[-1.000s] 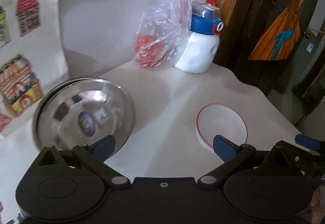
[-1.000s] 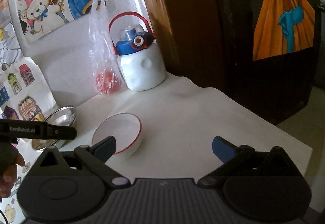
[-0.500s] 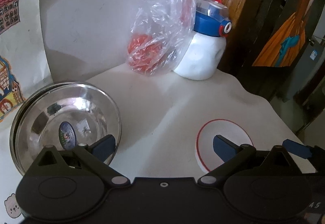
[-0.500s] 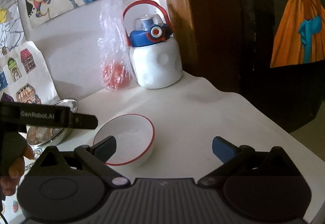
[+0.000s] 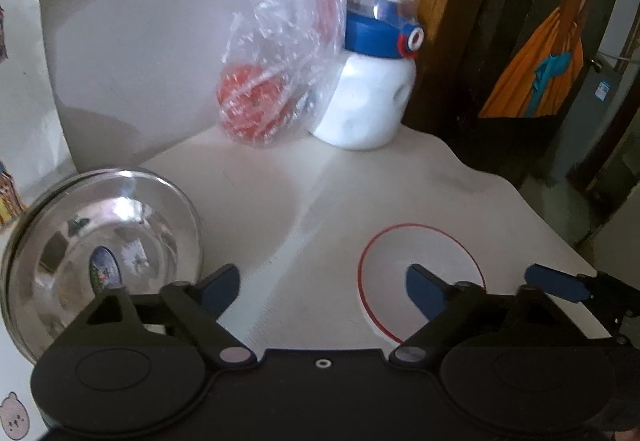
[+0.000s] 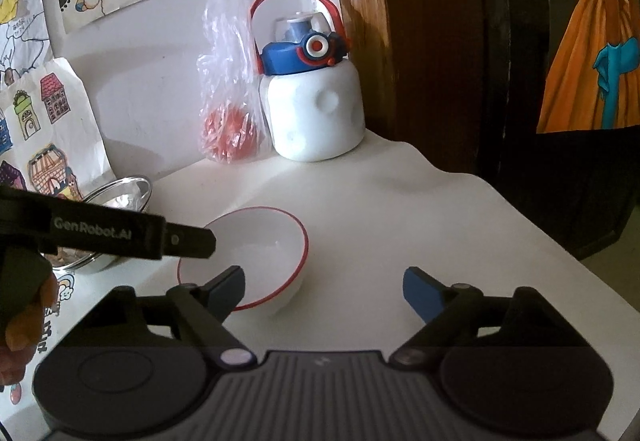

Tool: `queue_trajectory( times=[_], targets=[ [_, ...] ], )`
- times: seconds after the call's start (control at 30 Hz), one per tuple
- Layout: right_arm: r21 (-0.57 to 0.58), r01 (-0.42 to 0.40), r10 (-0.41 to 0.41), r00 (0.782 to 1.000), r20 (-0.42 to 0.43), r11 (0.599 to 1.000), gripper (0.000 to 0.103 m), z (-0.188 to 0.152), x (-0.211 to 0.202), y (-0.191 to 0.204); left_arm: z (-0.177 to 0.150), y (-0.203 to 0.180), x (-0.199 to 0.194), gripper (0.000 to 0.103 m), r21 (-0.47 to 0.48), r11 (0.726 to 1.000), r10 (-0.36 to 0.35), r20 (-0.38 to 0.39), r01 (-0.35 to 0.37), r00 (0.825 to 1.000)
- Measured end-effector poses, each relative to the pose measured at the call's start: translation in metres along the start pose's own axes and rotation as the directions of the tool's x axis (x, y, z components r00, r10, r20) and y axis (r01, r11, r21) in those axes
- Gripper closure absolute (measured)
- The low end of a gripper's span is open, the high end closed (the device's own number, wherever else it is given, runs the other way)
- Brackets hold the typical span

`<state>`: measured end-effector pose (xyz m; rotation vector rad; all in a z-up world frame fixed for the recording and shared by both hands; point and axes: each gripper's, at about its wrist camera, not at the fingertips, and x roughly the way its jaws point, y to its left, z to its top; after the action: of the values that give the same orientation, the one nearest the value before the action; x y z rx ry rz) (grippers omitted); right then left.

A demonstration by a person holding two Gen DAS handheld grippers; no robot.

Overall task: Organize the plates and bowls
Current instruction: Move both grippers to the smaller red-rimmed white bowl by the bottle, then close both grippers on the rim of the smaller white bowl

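A white bowl with a red rim [image 5: 416, 253] stands on the white table; it also shows in the right wrist view [image 6: 256, 257]. A shiny steel bowl [image 5: 100, 253] sits at the left by the wall, partly seen in the right wrist view [image 6: 120, 193]. My left gripper [image 5: 320, 289] is open and empty, its right finger over the white bowl's near side and its left finger by the steel bowl. My right gripper [image 6: 323, 289] is open and empty, its left finger over the white bowl's near rim. The left gripper's body [image 6: 104, 233] crosses the right wrist view.
A white water bottle with a blue lid and red handle [image 5: 372, 81] and a clear plastic bag with something red in it [image 5: 276, 69] stand at the back by the wall. Children's drawings [image 6: 52, 121] lean at the left. The table edge [image 6: 560, 241] drops off at the right.
Both grippers have moved forward toward the white bowl, which now looks larger and sits at their fingers. The left view has shifted right, so the steel bowl sits further left.
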<state>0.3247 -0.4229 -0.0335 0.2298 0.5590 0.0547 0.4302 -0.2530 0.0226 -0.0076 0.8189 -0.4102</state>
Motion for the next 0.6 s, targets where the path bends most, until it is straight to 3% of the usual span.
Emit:
queue_trajectory(
  times=[0.17, 0.53, 0.6],
  targets=[
    [0.004, -0.017, 0.017, 1.000, -0.006, 1.000, 0.026, -0.0004, 0.0040, 0.0029, -0.0042, 0.0010, 0.0053, 0.031, -0.005, 1.000, -0.019, -0.031, 0.018, 0.999],
    [0.050, -0.083, 0.084, 0.996, -0.018, 0.995, 0.064, -0.0011, 0.0053, 0.0075, -0.0074, 0.0023, 0.0073, 0.065, -0.037, 0.996, -0.083, -0.066, 0.081, 0.994],
    [0.074, -0.107, 0.109, 0.994, -0.029, 0.992, 0.070, -0.0011, 0.0075, 0.0073, -0.0081, 0.0001, 0.0060, 0.076, -0.033, 0.995, -0.096, -0.067, 0.094, 0.993]
  ],
)
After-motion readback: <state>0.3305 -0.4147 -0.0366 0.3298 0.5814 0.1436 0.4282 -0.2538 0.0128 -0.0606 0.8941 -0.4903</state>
